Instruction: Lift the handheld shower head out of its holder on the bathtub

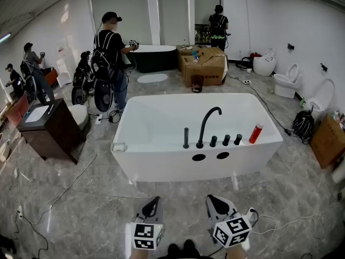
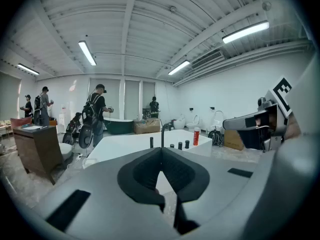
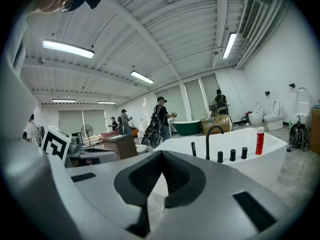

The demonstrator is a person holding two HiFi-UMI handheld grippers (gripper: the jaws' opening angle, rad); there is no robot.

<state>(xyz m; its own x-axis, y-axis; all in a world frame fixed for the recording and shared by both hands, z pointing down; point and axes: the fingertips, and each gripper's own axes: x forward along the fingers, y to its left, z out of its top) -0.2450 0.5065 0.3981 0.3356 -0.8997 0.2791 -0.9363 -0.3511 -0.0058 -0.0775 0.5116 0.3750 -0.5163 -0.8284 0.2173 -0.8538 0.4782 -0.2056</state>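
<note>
The handheld shower head (image 1: 186, 138), a slim black stick, stands upright in its holder on the white bathtub's (image 1: 161, 161) near rim. Right of it come a gooseneck spout (image 1: 207, 124), three knobs (image 1: 226, 140) and a red bottle (image 1: 255, 133). The left gripper (image 1: 152, 202) and right gripper (image 1: 216, 199) hover short of the tub, jaws pressed together, empty. Only the head view shows two oval holes (image 1: 199, 157) in the tub's front.

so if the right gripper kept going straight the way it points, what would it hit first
The right gripper would most likely meet the near outer wall of the white bathtub; nothing stands between. Depth is unclear: with its slight downward tilt it could reach the floor first.
</note>
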